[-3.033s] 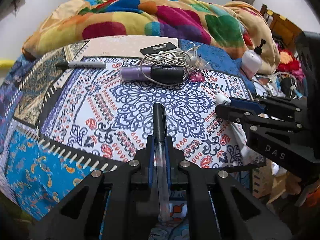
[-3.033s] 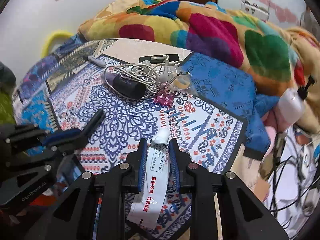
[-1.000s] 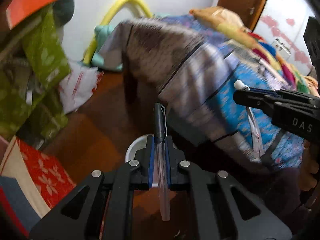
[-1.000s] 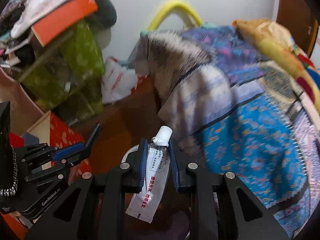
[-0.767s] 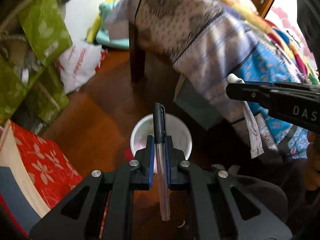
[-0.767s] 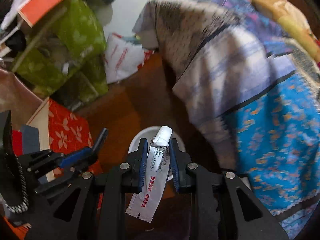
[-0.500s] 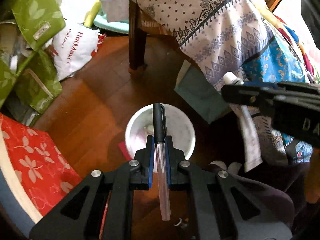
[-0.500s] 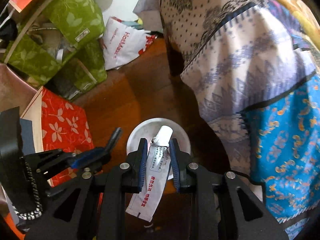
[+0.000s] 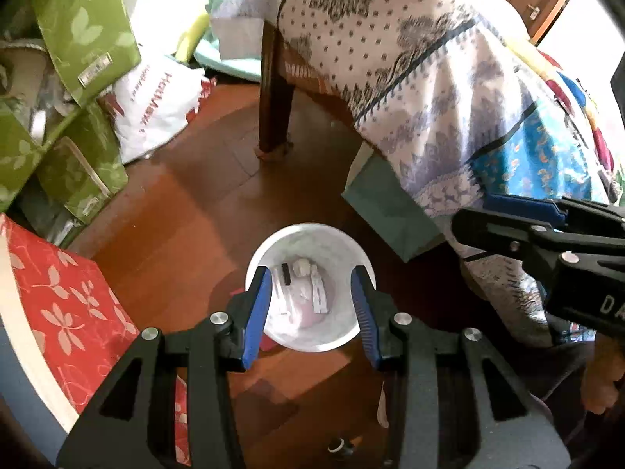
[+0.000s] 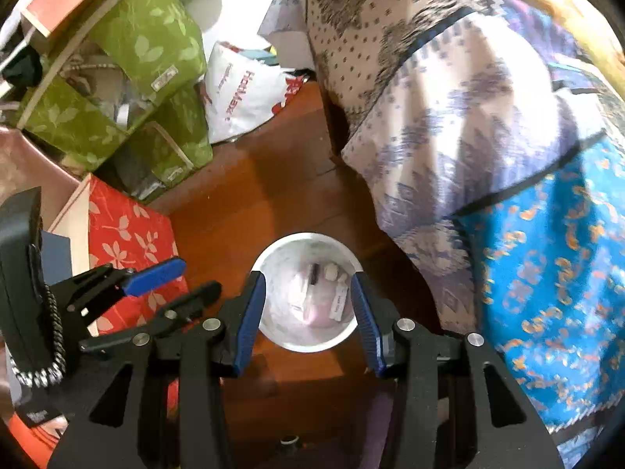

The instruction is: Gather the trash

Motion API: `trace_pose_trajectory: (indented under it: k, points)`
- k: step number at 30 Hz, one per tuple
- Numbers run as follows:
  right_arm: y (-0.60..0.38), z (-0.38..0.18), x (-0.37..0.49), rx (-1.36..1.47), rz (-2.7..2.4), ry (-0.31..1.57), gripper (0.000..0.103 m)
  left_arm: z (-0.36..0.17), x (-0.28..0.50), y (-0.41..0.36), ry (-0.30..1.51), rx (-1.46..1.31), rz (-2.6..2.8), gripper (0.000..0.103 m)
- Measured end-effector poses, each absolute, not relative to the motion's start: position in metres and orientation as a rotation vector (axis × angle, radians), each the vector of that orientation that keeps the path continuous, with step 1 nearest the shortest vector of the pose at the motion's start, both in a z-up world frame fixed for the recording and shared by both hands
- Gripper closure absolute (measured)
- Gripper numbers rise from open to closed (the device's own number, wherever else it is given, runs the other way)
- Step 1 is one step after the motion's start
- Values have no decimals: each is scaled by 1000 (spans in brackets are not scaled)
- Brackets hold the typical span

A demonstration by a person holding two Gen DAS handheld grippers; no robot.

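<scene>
A white trash bucket [image 9: 308,346] stands on the wooden floor below both grippers; it also shows in the right wrist view [image 10: 308,346]. Inside lie the pen [image 9: 286,273], the white tube [image 9: 318,295] and other scraps; the tube also shows in the right wrist view [image 10: 339,299]. My left gripper [image 9: 311,273] is open and empty right above the bucket. My right gripper [image 10: 308,279] is open and empty above the bucket too. Each gripper shows in the other's view, the right one [image 9: 508,219] and the left one [image 10: 175,277].
The bed with patterned sheets [image 9: 449,90] hangs over at the right, its wooden leg [image 9: 275,90] behind the bucket. Green boxes [image 9: 78,78], a white plastic bag [image 9: 156,105] and a red floral box [image 9: 66,312] crowd the left floor.
Both grippers swung from the bed down over the bucket. Both have opened: the pen and the tube dropped into the bucket.
</scene>
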State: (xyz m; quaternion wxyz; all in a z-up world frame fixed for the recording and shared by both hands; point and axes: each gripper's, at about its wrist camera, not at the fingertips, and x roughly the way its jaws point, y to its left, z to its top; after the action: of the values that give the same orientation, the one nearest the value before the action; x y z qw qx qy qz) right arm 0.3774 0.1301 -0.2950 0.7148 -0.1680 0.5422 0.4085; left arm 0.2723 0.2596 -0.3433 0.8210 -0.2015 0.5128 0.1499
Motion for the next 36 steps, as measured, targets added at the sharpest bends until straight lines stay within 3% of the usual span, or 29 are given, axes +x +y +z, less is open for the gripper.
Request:
trace_pose_trajectory:
  k: [22,36]
  points:
    - [-4,-140,351,-159,817,780,61,-157,270,147,770,-218,192,63]
    - [-144,-107,385,-60,521,678,61,-126,342,34,722,-149,-59,62]
